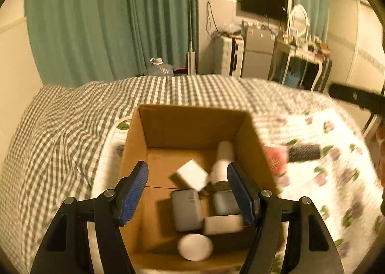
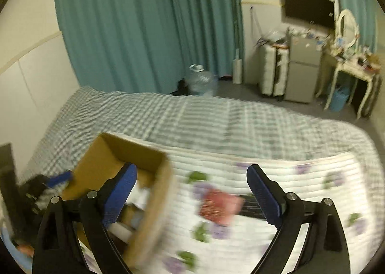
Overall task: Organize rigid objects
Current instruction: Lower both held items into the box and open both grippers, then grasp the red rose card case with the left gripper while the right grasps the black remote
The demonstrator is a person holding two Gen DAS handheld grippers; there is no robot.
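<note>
On the bed [image 2: 240, 129], the spread, empty right hand-held gripper [image 2: 192, 192] nears the red packet [image 2: 220, 206]; the left hand-held gripper [image 1: 187, 189] gapes over the cardboard box [image 1: 192, 127].

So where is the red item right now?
The red item lies on the floral quilt, outside and right of the cardboard box, overlapping a flat black object. In the right wrist view it sits between the open right gripper's fingers.

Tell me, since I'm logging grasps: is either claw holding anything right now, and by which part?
Nothing is held. The left claw is open above the brown cardboard box; the right claw is open above the red flat packet.
</note>
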